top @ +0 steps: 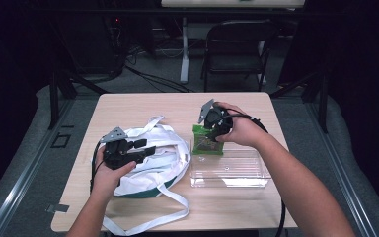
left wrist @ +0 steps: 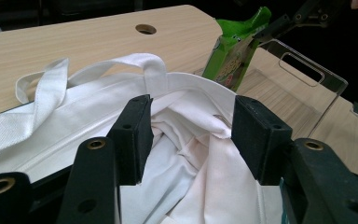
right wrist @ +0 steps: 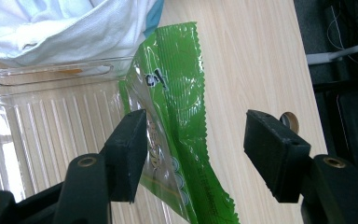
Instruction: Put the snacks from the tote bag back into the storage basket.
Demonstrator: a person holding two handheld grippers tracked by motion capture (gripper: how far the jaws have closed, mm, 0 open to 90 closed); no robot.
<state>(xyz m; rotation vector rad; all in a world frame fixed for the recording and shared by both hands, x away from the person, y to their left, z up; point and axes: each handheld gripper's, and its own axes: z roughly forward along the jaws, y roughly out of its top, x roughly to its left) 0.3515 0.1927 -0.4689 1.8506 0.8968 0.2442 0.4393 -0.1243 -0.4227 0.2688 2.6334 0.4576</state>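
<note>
A white cloth tote bag (top: 164, 154) with long straps lies on the left half of the table. My left gripper (top: 146, 147) hovers over it, open, and in the left gripper view its jaws straddle the bag's mouth (left wrist: 186, 158) without touching the cloth. A green snack packet (top: 206, 144) stands tilted at the left end of a clear plastic bin (top: 237, 172). My right gripper (top: 211, 129) is just above the packet, open. In the right gripper view the packet (right wrist: 177, 107) lies between the spread jaws, against the left jaw and apart from the right one.
The wooden table (top: 143, 106) has a cable hole (left wrist: 145, 29) near its far edge. The bin (right wrist: 51, 126) has a handle slot beside the bag (right wrist: 74, 28). Bag straps trail toward the table's front edge. A folding chair (top: 237, 49) stands beyond the table.
</note>
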